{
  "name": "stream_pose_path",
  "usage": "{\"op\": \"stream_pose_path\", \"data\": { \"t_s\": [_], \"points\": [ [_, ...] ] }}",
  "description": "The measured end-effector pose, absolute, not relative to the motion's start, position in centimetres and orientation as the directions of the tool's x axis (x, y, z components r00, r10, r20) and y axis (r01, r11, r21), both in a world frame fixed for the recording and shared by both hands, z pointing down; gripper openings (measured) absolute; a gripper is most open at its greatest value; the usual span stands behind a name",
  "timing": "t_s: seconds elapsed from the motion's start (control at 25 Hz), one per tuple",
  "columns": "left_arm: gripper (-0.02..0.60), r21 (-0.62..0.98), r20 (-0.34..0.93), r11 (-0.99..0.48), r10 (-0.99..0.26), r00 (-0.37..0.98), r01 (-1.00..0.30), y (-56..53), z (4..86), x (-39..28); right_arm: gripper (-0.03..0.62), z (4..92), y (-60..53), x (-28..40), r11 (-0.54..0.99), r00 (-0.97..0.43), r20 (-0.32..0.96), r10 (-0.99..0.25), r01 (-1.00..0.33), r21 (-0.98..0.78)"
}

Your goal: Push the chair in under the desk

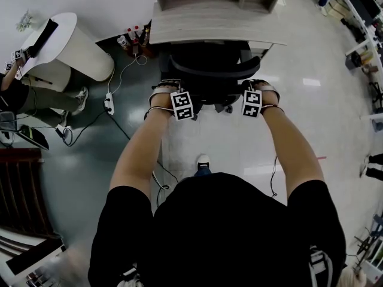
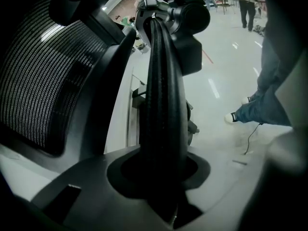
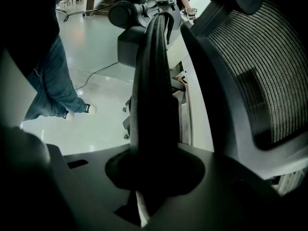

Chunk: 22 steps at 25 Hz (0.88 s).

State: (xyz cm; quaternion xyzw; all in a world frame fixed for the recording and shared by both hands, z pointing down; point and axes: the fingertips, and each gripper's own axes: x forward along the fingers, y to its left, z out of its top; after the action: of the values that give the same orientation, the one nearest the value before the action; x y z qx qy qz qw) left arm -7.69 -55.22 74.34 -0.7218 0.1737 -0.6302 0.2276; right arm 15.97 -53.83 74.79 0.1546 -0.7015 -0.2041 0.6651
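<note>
A black office chair (image 1: 206, 70) with a mesh back (image 2: 43, 81) stands in front of the pale wooden desk (image 1: 209, 23), its seat partly under the desktop. My left gripper (image 1: 166, 93) is shut on the chair's left armrest (image 2: 161, 90), whose ribbed black pad runs up between the jaws. On the other side my right gripper (image 1: 262, 89) is shut on the right armrest (image 3: 154, 81) in the same way. The left gripper (image 2: 161, 172) and the right gripper (image 3: 154, 170) both point steeply down. The mesh back (image 3: 260, 66) shows on the inner side of each gripper view.
A white rounded table (image 1: 66, 46) stands at the left, with a seated person (image 1: 36, 97) beside it. A power strip with cables (image 1: 109, 103) lies on the glossy floor left of the chair, and bottles (image 1: 131, 37) stand by the desk's left side. A dark bench (image 1: 21, 190) is at the lower left.
</note>
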Motion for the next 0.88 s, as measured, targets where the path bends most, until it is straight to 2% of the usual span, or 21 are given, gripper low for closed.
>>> {"op": "stream_pose_path", "data": {
  "t_s": [0.88],
  "points": [
    [0.120,-0.554,0.826,-0.831,-0.544,0.150,0.037,-55.53,74.41,-7.69,0.077,74.89,-54.19,16.04,0.860,-0.064,0.861,-0.505,0.055,0.508]
  ]
}}
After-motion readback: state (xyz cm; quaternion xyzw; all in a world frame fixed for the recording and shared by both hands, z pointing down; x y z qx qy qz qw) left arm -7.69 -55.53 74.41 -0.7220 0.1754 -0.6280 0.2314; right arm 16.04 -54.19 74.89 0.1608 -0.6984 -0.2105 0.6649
